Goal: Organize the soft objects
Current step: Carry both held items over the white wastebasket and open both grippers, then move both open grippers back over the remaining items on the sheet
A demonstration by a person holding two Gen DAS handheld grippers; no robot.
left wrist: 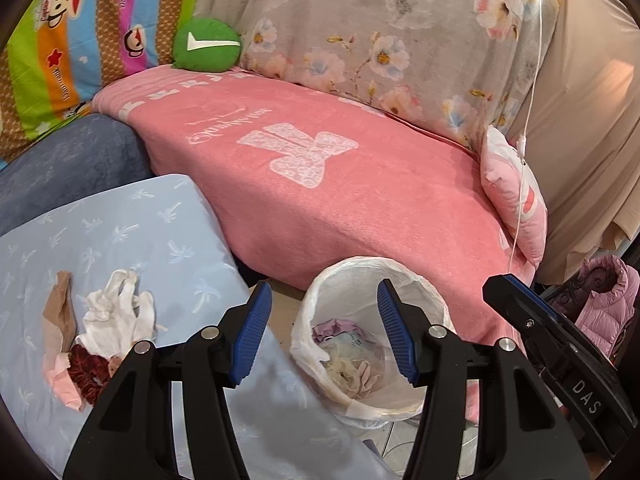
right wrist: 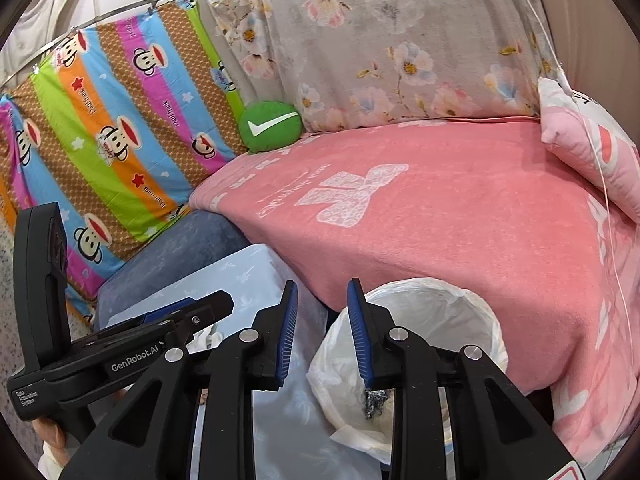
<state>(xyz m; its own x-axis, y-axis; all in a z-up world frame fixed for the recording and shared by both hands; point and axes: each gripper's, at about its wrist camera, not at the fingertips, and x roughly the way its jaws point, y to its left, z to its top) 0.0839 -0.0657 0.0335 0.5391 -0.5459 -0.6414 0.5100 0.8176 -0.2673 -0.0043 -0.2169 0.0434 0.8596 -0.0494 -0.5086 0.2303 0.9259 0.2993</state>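
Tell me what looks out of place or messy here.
A loose heap of small clothes, white, tan, pink and a dark red piece, lies jumbled on the blue pillow, not in the lined bin beside it, which already holds soft items. Both tongs, left and right, are open and empty.

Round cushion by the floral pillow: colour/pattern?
Green with a white check mark, on the round cushion; clearest in the right wrist view.

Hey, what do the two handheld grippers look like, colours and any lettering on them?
Both are black plastic with silver pivot bolts and ribbed blue finger pads. The left gripper in the right wrist view has white "GenRobot.AI" lettering and a small "Data Acquisition System" label on its body. The right gripper in the left wrist view shows "DAS".
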